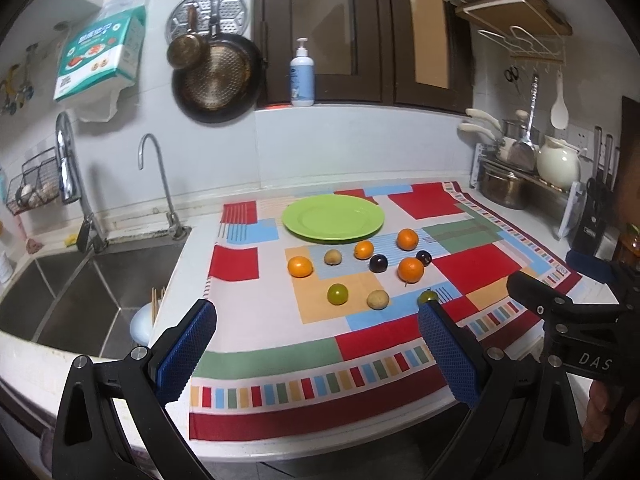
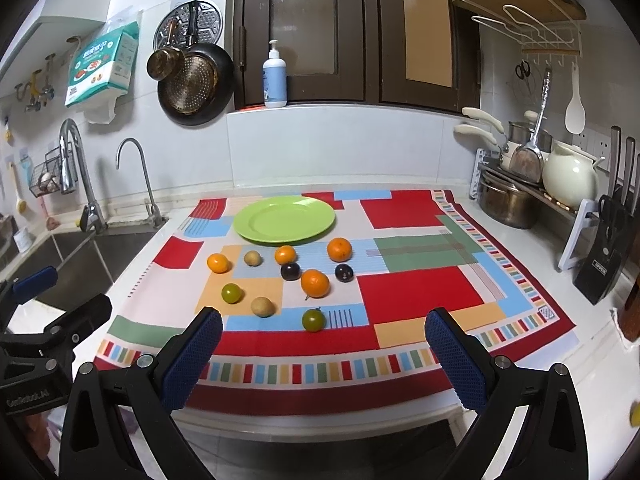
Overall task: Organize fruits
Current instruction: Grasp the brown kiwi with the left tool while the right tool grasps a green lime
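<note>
A green plate (image 1: pixel 333 217) (image 2: pixel 285 219) lies empty at the back of a colourful cloth (image 1: pixel 476 268) (image 2: pixel 420 292). In front of it lie several loose fruits: oranges (image 1: pixel 300 267) (image 2: pixel 315 283), dark plums (image 1: pixel 378 263) (image 2: pixel 290 271), green fruits (image 1: pixel 337 294) (image 2: pixel 313 319) and tan fruits (image 1: pixel 377 299) (image 2: pixel 263 306). My left gripper (image 1: pixel 316 354) is open and empty over the cloth's front edge. My right gripper (image 2: pixel 324 358) is open and empty, also near the front edge, to the right of the left one.
A steel sink (image 1: pixel 80 292) with taps (image 1: pixel 156 176) lies left of the cloth. A dish rack with pots (image 2: pixel 520 196), a white jug (image 2: pixel 570 178) and a knife block (image 2: pixel 608 256) stand at the right. A soap bottle (image 2: pixel 275 76) stands on the back ledge.
</note>
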A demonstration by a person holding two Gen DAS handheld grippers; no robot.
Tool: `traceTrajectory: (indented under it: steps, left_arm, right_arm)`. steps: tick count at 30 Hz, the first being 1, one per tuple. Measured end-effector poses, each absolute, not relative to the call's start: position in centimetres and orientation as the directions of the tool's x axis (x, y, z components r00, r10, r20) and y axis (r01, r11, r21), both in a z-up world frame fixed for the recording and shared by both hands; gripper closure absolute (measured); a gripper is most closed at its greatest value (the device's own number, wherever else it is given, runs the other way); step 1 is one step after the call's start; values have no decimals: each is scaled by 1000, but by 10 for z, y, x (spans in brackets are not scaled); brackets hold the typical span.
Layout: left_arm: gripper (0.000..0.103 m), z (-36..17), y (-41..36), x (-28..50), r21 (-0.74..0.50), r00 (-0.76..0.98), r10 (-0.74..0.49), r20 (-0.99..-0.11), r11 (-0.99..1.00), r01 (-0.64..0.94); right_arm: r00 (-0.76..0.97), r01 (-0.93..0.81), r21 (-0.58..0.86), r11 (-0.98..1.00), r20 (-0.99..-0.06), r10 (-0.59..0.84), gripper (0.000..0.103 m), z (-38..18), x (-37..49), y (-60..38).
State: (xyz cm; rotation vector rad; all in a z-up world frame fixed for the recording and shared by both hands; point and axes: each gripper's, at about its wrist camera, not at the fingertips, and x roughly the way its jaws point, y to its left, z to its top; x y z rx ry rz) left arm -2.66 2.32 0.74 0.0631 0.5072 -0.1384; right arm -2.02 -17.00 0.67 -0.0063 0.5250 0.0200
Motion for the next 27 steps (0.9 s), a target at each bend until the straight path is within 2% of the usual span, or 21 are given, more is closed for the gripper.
traceTrajectory:
  steps: [7,13,18,27]
  left_arm:
    - [10,3,11,-6,58,867,-192,-461,968,245]
    - [25,-9,-4,21,86,839,-241,-487,943,321]
    - [38,-25,-13,46,91,809,-266,-524,927,364]
    - [54,-56,-30,83,71,738,-311,-599,897,435]
  right_arm:
    - [864,-22,-17,1000,-503,10,1,-1,-8,-171]
    - [855,-47,-37,998,-518,21,7,-13,13,-173]
    - [820,-91,-24,996,-569,62,17,-29,40,-176]
    - [732,-159,24,987,-668,134,40,-65,79,-179]
